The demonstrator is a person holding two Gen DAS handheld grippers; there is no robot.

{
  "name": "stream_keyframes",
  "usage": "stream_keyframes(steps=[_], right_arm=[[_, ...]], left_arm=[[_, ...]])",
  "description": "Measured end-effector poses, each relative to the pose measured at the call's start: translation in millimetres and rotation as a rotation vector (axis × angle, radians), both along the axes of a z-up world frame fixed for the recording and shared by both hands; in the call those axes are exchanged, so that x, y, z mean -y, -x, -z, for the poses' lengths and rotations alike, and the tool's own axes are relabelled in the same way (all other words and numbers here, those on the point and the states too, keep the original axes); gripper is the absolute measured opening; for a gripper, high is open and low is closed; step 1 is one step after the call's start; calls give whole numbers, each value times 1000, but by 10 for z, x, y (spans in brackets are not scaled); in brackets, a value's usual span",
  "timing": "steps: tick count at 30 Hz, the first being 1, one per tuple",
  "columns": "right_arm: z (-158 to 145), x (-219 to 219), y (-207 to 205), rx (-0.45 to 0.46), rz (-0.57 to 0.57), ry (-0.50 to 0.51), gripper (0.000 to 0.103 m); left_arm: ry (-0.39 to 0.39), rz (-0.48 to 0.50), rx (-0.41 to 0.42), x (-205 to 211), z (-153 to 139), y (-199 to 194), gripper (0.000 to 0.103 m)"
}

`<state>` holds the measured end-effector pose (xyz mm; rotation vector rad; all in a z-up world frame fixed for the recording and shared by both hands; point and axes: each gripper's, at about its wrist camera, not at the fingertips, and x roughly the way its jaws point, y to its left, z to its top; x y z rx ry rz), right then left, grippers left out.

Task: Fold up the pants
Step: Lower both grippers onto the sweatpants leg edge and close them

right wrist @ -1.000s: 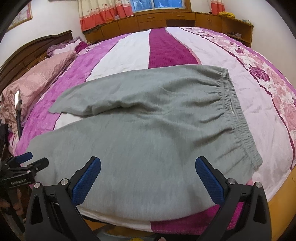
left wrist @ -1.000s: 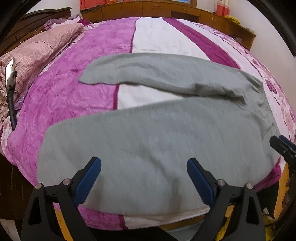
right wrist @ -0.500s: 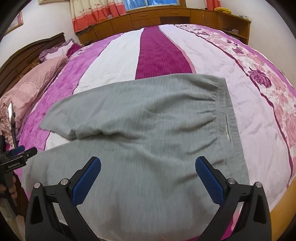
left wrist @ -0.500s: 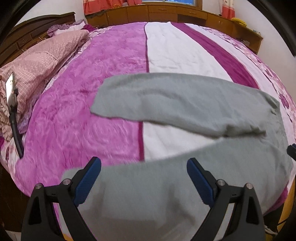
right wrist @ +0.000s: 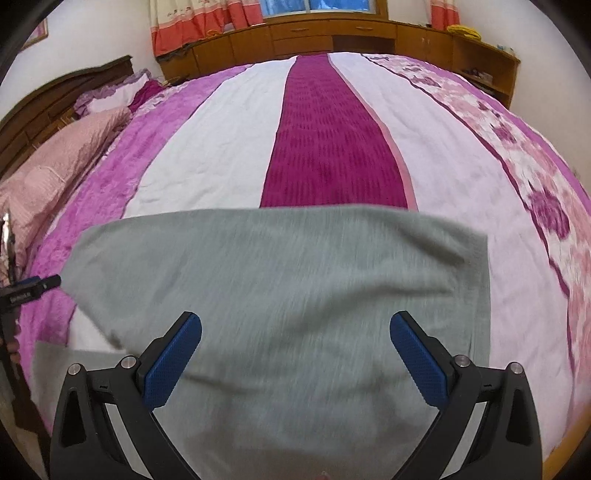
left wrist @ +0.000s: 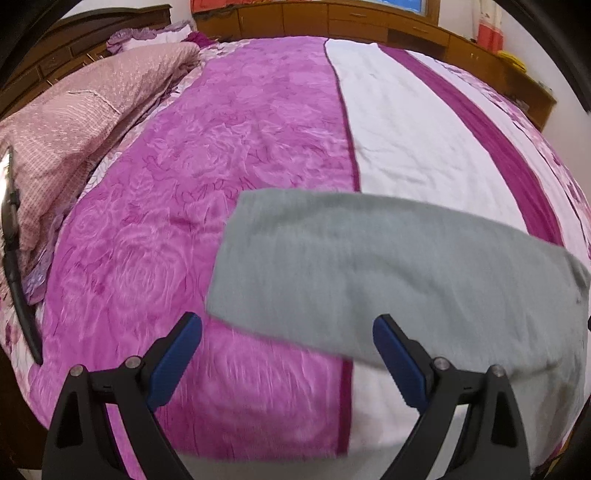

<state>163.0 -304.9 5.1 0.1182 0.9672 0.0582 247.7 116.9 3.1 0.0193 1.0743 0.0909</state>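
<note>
Grey pants lie flat on the striped purple and white bedspread. In the left wrist view the far leg runs from centre to the right, its cuff end at the left. My left gripper is open and empty, above the bedspread just short of that leg's near edge. My right gripper is open and empty, above the seat of the pants; the waistband lies at the right. The left gripper also shows in the right wrist view at the far left. The near leg is mostly hidden.
Pink pillows and a wooden headboard are at the left. A dark cable hangs at the bed's left edge. Wooden cabinets and curtains stand behind the bed. The bed's edge is just below the grippers.
Both grippers have moved forward over the bed, so the near leg has slid out of the left view and the far leg has come close. Both stay open.
</note>
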Motion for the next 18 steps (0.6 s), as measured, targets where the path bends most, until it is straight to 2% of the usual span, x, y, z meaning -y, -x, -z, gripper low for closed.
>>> stream_keyframes(steps=[6,11,18], right_arm=[[148,137,-446,-46,-20,36,99],[264,182,-798,-72,-49,55,99],[502,158,-1101,-116,-106,80,99]], left_arm=[[-25,-6,-14,-133,179,-487,96],[0,-14,-58,-259,405,-816,96],[19,-10,-88,-401,630,-1002,97]])
